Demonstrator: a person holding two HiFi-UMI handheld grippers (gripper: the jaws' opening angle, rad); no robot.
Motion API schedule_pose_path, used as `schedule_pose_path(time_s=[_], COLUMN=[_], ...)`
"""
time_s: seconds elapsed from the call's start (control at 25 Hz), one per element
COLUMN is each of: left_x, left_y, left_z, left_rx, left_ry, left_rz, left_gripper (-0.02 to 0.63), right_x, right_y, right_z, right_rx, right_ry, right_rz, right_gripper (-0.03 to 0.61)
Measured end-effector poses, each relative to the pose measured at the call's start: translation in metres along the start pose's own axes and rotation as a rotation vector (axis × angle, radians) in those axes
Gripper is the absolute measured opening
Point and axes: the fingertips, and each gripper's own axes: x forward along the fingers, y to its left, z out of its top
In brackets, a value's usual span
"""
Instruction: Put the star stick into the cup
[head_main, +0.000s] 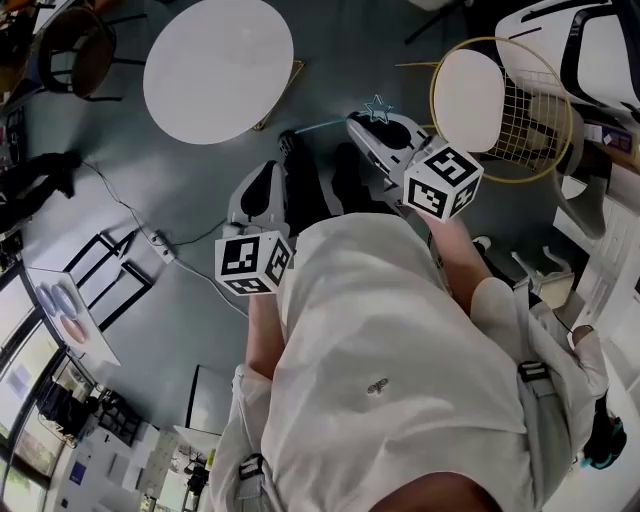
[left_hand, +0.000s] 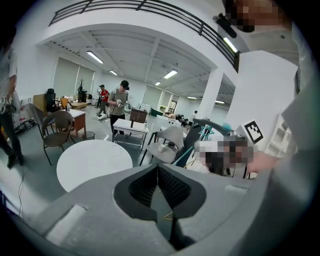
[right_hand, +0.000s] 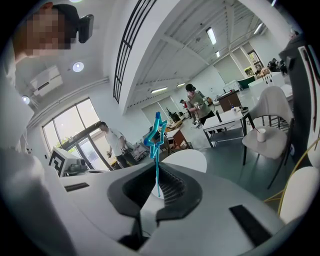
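The right hand-held gripper is clenched on the stem of the star stick, star end up. The left hand-held gripper is clenched on nothing. The cup stands well apart on a chair seat.

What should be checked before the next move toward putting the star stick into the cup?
1. Star stick gripped: ok. The right gripper is shut on its shaft, star end pointing away from the gripper.
2. Cup found: ok. It stands upright on the seat of a white chair.
3. Stick within range of the cup: not ok. The cup is far off across the floor.
4. Left gripper free: ok. Its jaws are shut with nothing between them.
5. Cup mouth clear: cannot tell, it is too small to see.
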Motion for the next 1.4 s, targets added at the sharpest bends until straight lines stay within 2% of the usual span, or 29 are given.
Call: schedule_pose_path(time_s=[0.2,0.52,0.96,1.4], left_x=[0.012,0.033,0.054,0.061], left_y=[0.009,0.035,0.103,0.173], left_z=[0.006,0.041,0.090,0.120], left_rx=[0.000,0.009,0.012,-0.005], left_ry=[-0.003,-0.044,-0.084,-0.102], left_rz=[-0.027,-0.073,-0.108,-0.148], left_gripper=[0.012,0.012,0.012,0.012], right_x=[0.010,0.036,0.113,0.166], right_y=[-0.005,-0.009,0.006,0.003], right_z=[0.003,0.029,0.069,0.111], right_rx=[0.003,-0.019,-0.065,-0.097], right_ry=[0.001,-0.005,-0.005,-0.037], right_rz=[-0.029,-0.072,-0.080,-0.177], right_gripper=[0.023,0.023,0.023,0.023])
